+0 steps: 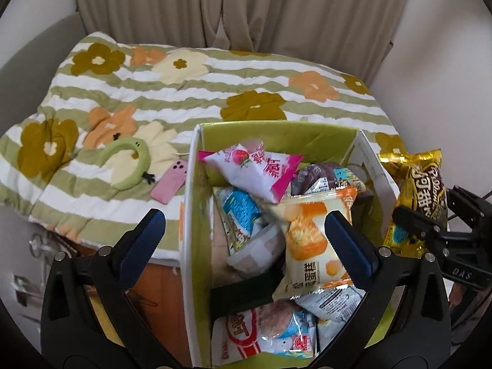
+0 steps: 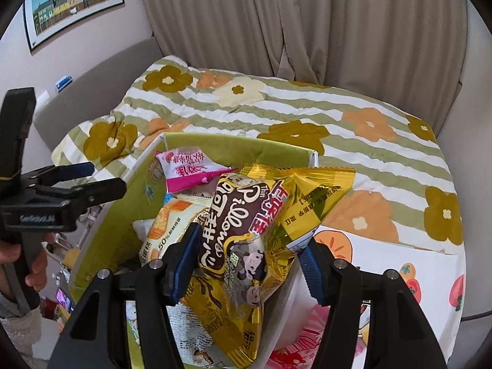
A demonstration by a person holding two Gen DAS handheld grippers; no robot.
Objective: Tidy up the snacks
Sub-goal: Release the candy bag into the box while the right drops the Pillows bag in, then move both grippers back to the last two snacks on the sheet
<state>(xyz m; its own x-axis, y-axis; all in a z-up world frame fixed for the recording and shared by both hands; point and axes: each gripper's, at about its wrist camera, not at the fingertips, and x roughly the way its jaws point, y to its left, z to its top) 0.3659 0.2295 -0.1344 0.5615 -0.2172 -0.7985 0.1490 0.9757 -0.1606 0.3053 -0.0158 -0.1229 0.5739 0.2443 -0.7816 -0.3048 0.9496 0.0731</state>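
Note:
A green-lined box [image 1: 276, 130] holds several snack packets: a pink strawberry packet [image 1: 255, 169] on top, an orange cake packet [image 1: 310, 240] and a blue packet [image 1: 243, 212]. My left gripper [image 1: 246, 230] is open and empty, its fingers astride the box's left wall and contents. My right gripper [image 2: 249, 255] is shut on a gold and brown Pillows packet [image 2: 246, 233], held above the box's right side [image 2: 312, 155]. That packet [image 1: 415, 196] and the right gripper show at the right edge of the left wrist view. The left gripper [image 2: 92, 181] shows at the left of the right wrist view.
The box stands by a bed with a green-striped flowered quilt [image 1: 215, 86]. A pink phone [image 1: 169, 181] and a green ring toy [image 1: 126, 163] lie on the quilt left of the box. Beige curtains [image 1: 240, 6] hang behind. A white tomato-print sheet [image 2: 399, 264] lies at right.

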